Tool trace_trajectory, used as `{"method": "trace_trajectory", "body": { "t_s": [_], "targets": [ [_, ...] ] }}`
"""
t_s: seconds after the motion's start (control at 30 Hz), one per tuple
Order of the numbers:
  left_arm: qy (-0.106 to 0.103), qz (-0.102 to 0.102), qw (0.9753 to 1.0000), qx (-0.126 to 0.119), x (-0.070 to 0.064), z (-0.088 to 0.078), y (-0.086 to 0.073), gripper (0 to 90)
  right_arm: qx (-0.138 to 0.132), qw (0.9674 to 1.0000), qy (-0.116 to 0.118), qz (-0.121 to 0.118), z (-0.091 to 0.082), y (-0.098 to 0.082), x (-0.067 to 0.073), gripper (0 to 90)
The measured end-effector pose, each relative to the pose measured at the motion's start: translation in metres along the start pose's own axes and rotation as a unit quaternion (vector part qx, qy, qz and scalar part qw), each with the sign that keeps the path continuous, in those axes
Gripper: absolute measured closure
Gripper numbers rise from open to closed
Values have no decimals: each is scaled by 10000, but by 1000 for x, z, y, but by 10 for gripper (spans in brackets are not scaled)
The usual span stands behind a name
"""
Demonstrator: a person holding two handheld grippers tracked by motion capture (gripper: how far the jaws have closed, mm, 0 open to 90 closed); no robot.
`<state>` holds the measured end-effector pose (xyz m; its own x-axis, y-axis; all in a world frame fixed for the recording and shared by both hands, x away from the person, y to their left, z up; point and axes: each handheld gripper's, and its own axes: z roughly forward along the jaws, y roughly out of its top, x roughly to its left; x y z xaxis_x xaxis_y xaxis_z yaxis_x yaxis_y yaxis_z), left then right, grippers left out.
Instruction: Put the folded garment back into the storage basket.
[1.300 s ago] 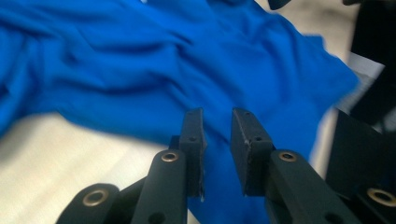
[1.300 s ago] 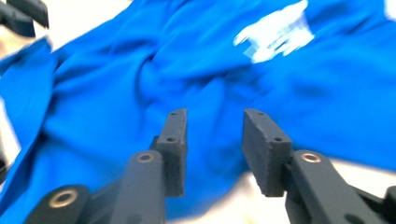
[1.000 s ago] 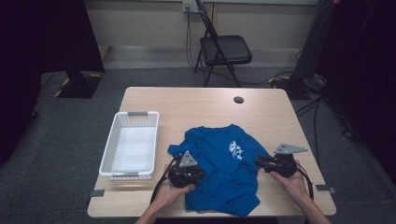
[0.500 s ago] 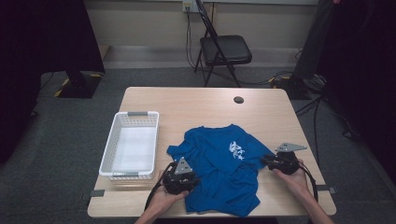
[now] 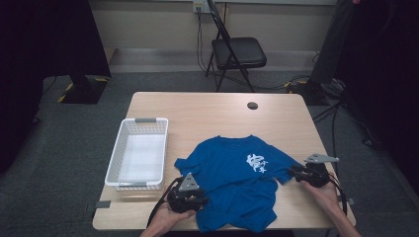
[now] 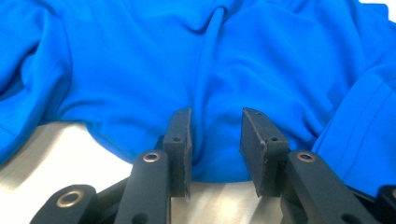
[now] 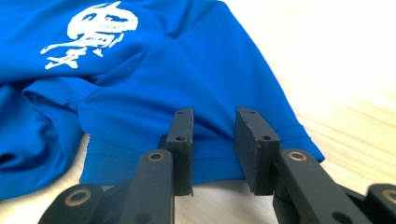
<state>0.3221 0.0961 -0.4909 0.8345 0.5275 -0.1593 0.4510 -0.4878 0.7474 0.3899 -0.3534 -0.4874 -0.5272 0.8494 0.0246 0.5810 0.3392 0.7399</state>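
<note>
- White plastic basket [image 5: 127,148] sits at the left side of the wooden worktop [image 5: 212,111], just beside the shirt's left sleeve, not touching it.
- Left gripper [image 5: 190,200] is at the near-left edge of the shirt, held in a hand [image 5: 165,222] coming up from the bottom of the high view; grey three-cornered plate on top.
- Left gripper view: jaws stand spread with a gap, a fold of blue cloth [image 6: 205,93] lying between them at the hem; pads not pressing on it. Its jaws have just been opening.
- Blue T-shirt [image 5: 237,182] lies spread but wrinkled on the near half of the worktop, between the two grippers, white print [image 5: 257,161] on the chest, face up, bottom hem near the worktop's front edge.
- Small dark round disc [image 5: 252,105] lies on the far part of the worktop, well apart from the shirt.
- Right gripper [image 5: 299,174] is at the shirt's right sleeve, held in the right hand [image 5: 323,190].
- Right gripper view: jaws spread, sleeve hem [image 7: 210,158] just in front of and between them; no pinch visible, cloth lies flat on the worktop.
- Black folding chair [image 5: 237,52] stands on the grey floor beyond the worktop.
</note>
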Motion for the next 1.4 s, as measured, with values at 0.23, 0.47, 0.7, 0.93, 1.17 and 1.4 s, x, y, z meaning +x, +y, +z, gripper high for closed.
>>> {"method": "trace_trajectory", "body": {
  "t_s": [0.23,0.47,0.7,0.93,1.17,1.4],
  "targets": [
    [-53,-46,10000,-52,1,0,8,619,90,9994,-266,187,-12,-8,-12,635],
    [657,-600,9954,-343,30,4,23,611,-370,9988,162,260,-15,3,2,559],
    [921,-493,9944,-156,40,21,27,606,-224,9973,645,-278,3,15,42,488],
    [793,-252,9965,-46,26,18,22,590,21,9977,547,-397,10,7,42,465],
    [432,-245,9988,46,15,8,13,619,39,9978,509,-423,-4,-5,36,453],
    [720,-736,9934,-502,31,-5,22,633,69,9980,497,-395,-12,-11,30,447]
  ]
}}
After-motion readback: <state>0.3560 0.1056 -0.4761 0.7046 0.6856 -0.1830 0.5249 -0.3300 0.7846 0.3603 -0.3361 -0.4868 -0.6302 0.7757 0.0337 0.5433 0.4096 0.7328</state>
